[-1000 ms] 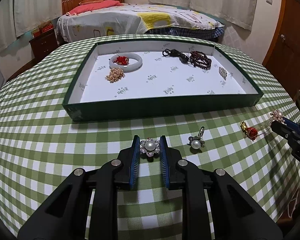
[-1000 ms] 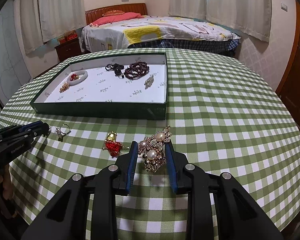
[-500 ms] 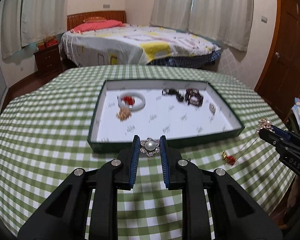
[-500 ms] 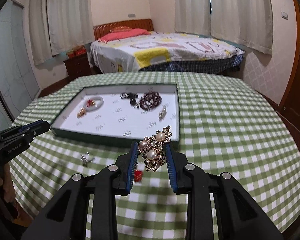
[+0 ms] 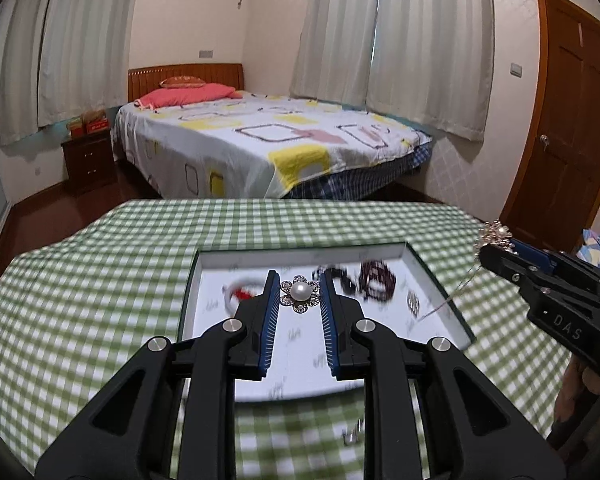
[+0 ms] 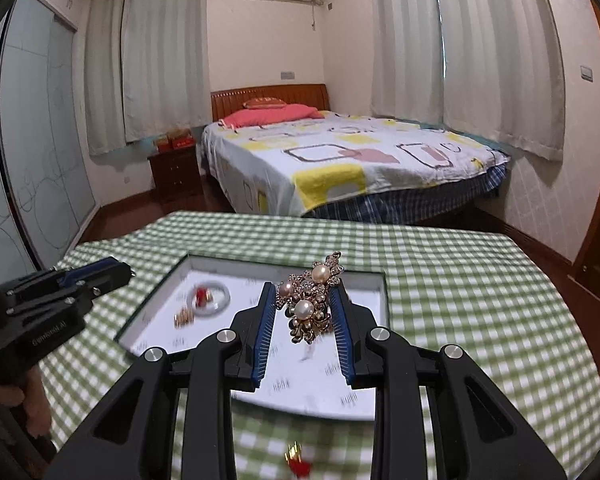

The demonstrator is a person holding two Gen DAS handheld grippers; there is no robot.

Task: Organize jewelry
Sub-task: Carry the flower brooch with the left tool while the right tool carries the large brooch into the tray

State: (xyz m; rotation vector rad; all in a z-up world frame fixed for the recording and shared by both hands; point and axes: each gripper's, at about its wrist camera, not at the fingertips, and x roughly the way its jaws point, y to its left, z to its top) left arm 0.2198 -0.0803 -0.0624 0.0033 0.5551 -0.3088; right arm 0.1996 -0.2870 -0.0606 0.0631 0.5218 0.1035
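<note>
My left gripper (image 5: 299, 293) is shut on a silver flower brooch with a pearl (image 5: 300, 293), held high above the green tray (image 5: 440, 286). My right gripper (image 6: 306, 304) is shut on a gold pearl brooch (image 6: 310, 304), also high above the tray (image 6: 383, 304); a chain hangs from it with a red piece (image 6: 298, 466) at the bottom. The right gripper also shows in the left wrist view (image 5: 496, 250), the left gripper in the right wrist view (image 6: 120, 270). In the tray lie a pale bangle (image 6: 210, 300), a gold cluster (image 6: 184, 317), dark beads (image 5: 376, 276) and a small silver piece (image 5: 413, 302).
The tray sits on a round table with a green checked cloth (image 5: 80, 300). A small pearl clip (image 5: 354, 434) lies on the cloth near the tray's front edge. A bed (image 5: 260, 148), a nightstand (image 5: 88, 160) and a wooden door (image 5: 572, 120) stand beyond the table.
Both grippers have risen well above the table with their brooches and moved over the tray. The red piece on the chain lifted off the cloth.
</note>
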